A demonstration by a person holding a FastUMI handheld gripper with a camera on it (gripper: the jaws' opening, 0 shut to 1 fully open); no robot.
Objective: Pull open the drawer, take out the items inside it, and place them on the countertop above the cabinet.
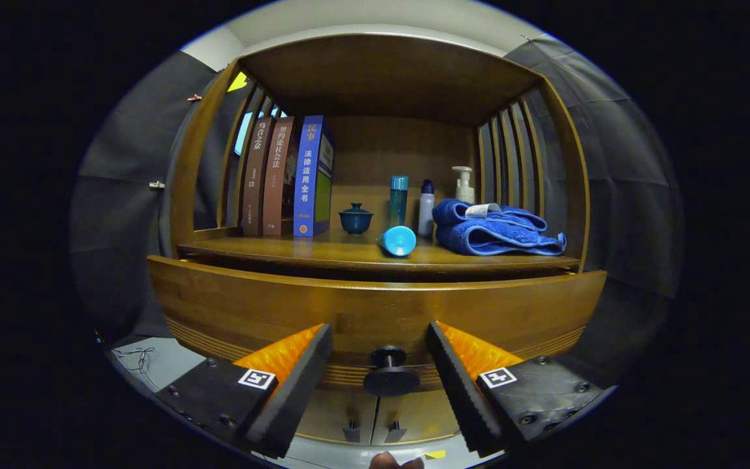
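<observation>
Cabinet [375,130]: one wooden unit with slatted sides, its open shelf above the drawer.
Drawer [375,309]: one, directly under the countertop; its front stands slightly forward of the countertop edge, its inside hidden.
Countertop [323,251]: one wooden surface just above the drawer, carrying everything listed below.
Books [287,176]: three, upright, above the drawer's left part.
Towel [492,231]: one blue, folded, above the drawer's right part.
Bottles [426,208]: three upright behind the towel's left end, one teal, one white, one pump-topped.
Lidded cup [355,219]: one dark blue, above the drawer's middle, right of the books.
Tube [398,241]: one light blue, lying on its side near the countertop's front edge.
Knob [390,372]: one dark round knob at the drawer front's lower middle.
Gripper [379,371]: one; jaws wide apart, the knob between the fingers with a gap on each side, touching nothing.
</observation>
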